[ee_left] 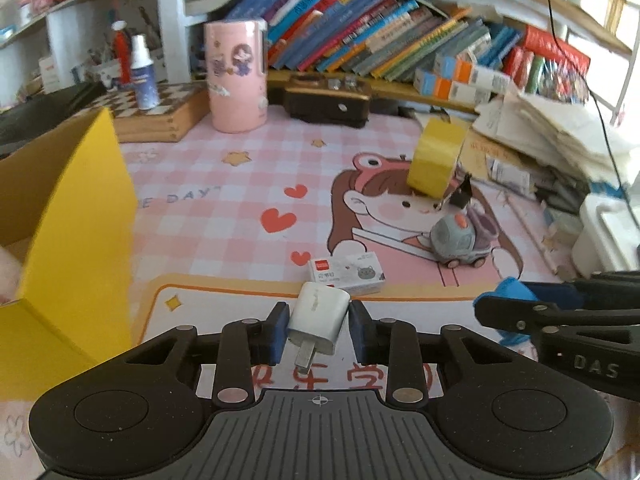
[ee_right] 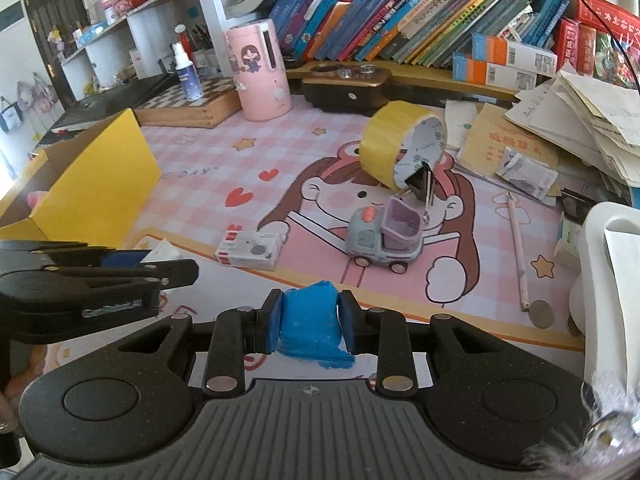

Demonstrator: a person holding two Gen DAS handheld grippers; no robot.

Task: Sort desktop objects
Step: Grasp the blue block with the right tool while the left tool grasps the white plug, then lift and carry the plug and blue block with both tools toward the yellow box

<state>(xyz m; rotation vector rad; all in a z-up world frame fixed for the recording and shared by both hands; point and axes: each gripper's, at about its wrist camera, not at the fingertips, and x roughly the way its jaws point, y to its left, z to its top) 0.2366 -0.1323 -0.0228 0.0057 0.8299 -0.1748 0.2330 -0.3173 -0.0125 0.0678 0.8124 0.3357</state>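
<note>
Our left gripper (ee_left: 318, 326) pinches a white plug adapter (ee_left: 318, 322) between its blue pads (ee_left: 360, 330), prongs tilted back toward us. Just ahead lies a small white box (ee_left: 347, 273) on the pink desk mat (ee_left: 224, 208). Farther ahead to the right stand a toy truck (ee_left: 460, 240) and a yellow tape roll (ee_left: 436, 156). A yellow box (ee_left: 80, 216) sits at our left; the right gripper (ee_left: 560, 320) shows at our right.

Two hand-held grippers, the left (ee_left: 318, 326) and the right (ee_right: 308, 320), over a pink counter (ee_left: 224, 184). On it: one yellow box (ee_left: 76, 216), one tape roll (ee_right: 400, 144), one toy truck (ee_right: 386, 240), one binder clip (ee_right: 420, 184), one staple box (ee_right: 250, 250), one pencil (ee_right: 518, 248) and one coin (ee_right: 541, 314). Also counted: one white charger (ee_left: 318, 320), one blue packet (ee_right: 312, 332), one pink canister (ee_right: 260, 76), one spray bottle (ee_right: 186, 72).
</note>
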